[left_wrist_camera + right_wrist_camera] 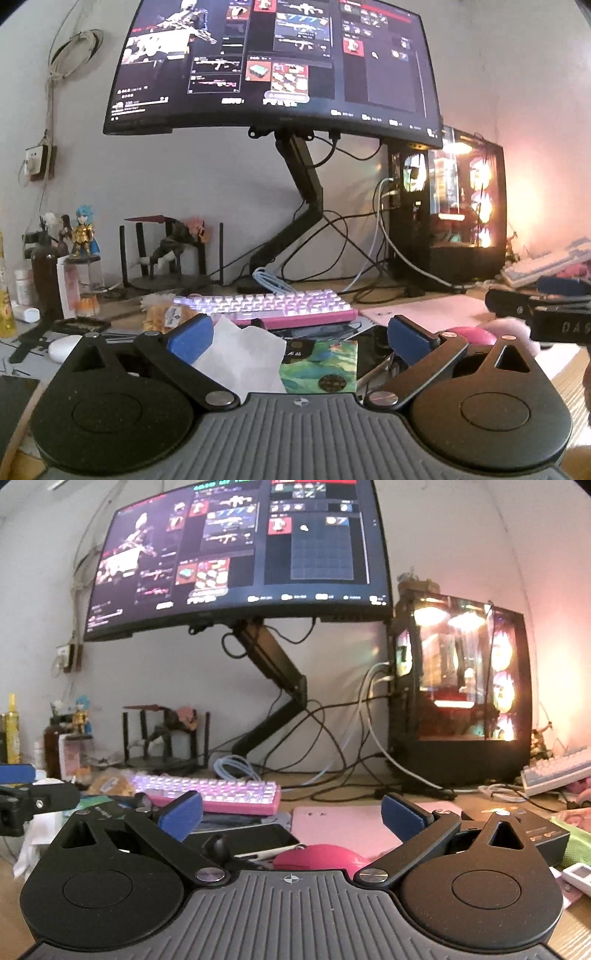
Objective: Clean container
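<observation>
My left gripper [299, 339] is open, its blue pads spread wide. A white tissue [240, 354] stands up between them, close to the left pad, rising from a green patterned tissue pack [325, 365]. My right gripper [292, 816] is also open, with nothing between its fingers. It hovers over a pink mouse [321, 856] and a black phone [251, 840]. Each gripper shows at the edge of the other's view: the right gripper [543, 314] and the left gripper [22, 797]. I cannot tell which object is the container.
A pink keyboard [280, 306] lies behind the tissue pack, under a curved monitor [273, 66] on an arm. A lit PC case [461, 690] stands at the right. Figurines and bottles [74, 251] crowd the left. A pink mouse pad [343, 823] lies ahead; cables trail behind.
</observation>
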Demonstrator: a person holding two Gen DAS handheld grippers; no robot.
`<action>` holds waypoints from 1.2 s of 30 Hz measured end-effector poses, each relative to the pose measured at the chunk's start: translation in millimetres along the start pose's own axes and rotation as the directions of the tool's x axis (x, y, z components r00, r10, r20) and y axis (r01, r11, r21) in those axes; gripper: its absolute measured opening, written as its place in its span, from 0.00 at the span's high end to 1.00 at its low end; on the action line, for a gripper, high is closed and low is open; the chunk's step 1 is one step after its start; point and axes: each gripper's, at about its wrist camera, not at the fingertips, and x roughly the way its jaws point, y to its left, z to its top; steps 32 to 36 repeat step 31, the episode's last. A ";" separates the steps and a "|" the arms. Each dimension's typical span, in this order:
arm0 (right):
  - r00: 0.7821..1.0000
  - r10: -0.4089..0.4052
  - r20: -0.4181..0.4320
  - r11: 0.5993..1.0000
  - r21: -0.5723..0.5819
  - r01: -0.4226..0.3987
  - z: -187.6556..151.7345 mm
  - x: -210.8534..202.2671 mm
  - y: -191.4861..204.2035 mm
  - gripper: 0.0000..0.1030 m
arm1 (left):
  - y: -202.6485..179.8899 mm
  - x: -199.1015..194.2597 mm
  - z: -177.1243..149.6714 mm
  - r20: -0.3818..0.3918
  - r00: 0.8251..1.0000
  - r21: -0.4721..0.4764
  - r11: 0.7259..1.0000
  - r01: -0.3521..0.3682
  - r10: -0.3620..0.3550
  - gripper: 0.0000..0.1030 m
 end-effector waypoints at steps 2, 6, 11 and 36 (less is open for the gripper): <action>1.000 0.003 0.003 1.000 0.017 -0.003 -1.0 -0.4 -1.3 0.00 | 0.6 0.6 0.2 0.008 1.000 0.000 1.000 -0.003 0.003 0.00; 1.000 -0.003 0.001 1.000 0.011 0.003 -0.5 0.3 -3.5 0.00 | 3.5 2.6 -1.4 0.017 1.000 0.001 1.000 -0.002 0.002 0.00; 1.000 -0.003 -0.009 1.000 -0.003 0.003 -0.4 1.2 -1.6 0.00 | 3.6 5.1 -5.4 0.011 1.000 0.003 1.000 0.003 -0.003 0.00; 1.000 -0.023 -0.006 1.000 0.011 0.023 0.6 0.5 -2.4 0.00 | 5.3 -1.6 -5.4 0.073 0.997 -0.014 1.000 -0.006 0.007 0.00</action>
